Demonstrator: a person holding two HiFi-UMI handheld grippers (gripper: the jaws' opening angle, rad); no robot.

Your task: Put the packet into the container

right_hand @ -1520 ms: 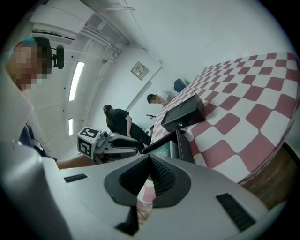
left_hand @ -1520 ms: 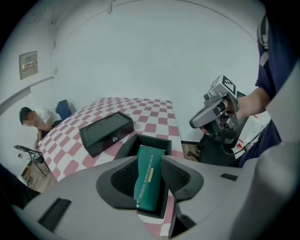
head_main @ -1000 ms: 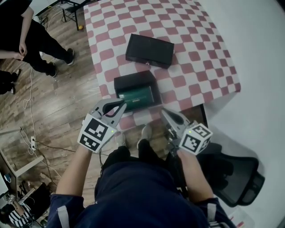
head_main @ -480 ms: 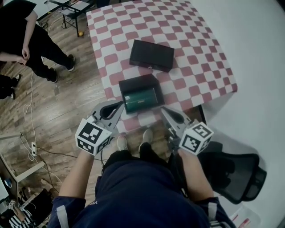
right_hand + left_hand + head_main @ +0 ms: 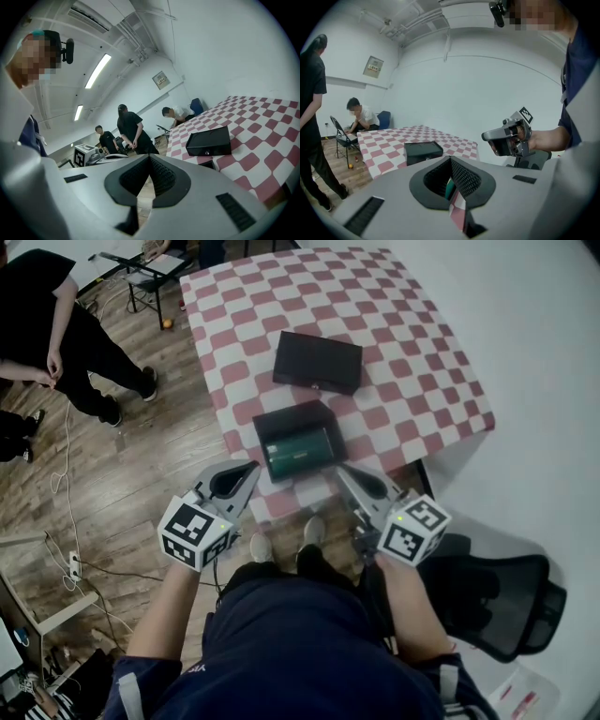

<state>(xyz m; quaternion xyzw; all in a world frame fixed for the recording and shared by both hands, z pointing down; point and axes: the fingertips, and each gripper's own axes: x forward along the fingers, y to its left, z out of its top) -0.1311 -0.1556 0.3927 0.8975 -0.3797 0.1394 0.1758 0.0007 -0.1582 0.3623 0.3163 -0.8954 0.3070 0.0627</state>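
The open black container [image 5: 286, 420] sits near the front edge of the red-and-white checked table [image 5: 412, 352], with the green packet [image 5: 302, 451] lying inside it. Behind it lies a closed black box [image 5: 317, 362]. My left gripper [image 5: 253, 467] hangs off the table's edge, just left of the container, shut and empty. My right gripper [image 5: 340, 470] is shut and empty just right of the container, also in front of the table. In the left gripper view the shut jaws' tips [image 5: 451, 159] frame a sliver of the green packet [image 5: 449, 187].
A person in black [image 5: 56, 324] stands on the wood floor at the left, with cables [image 5: 66, 474] trailing nearby. A black office chair [image 5: 497, 601] is at my right. Other people [image 5: 131, 129] stand and sit beyond the table.
Both grippers have drawn back from the table's front edge and risen slightly. The left gripper's tips, which were at the container's near corner, now hang clear of it.
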